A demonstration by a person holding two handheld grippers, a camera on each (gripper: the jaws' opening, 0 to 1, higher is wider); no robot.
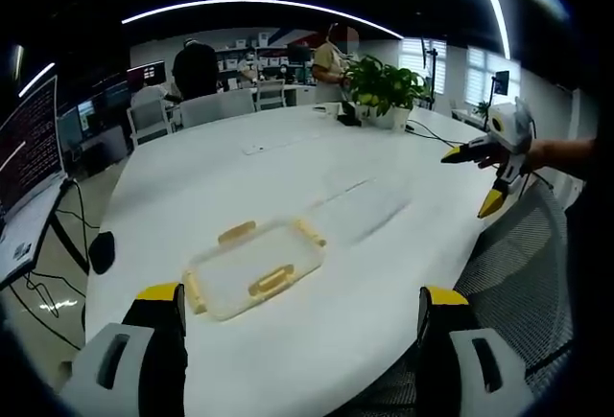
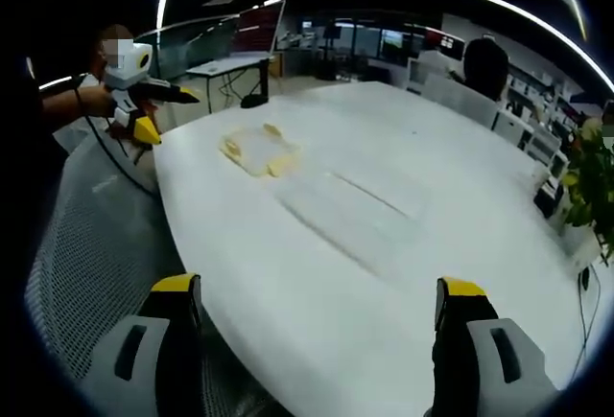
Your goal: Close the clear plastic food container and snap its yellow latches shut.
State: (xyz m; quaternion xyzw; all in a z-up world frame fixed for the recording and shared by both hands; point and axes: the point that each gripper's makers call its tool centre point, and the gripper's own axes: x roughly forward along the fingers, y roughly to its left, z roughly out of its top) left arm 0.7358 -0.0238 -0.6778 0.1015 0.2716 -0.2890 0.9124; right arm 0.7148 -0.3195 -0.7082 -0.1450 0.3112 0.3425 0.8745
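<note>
The white table [image 1: 288, 177] carries the clear container [image 1: 254, 268] near its edge, long axis running diagonally across the left gripper view, 4 yellow latches [image 1: 271, 280] around it. Left gripper [image 1: 302, 326] and right gripper [image 2: 317, 316] hover apart from it, jaws spread, holding nothing.

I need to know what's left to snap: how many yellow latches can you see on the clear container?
4 yellow latches on the container: far side, right end, near side, left end. None looks hidden.

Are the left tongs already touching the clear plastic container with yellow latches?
Apart. In the left gripper view, bare white table shows between the open left tongs and the container.
</note>
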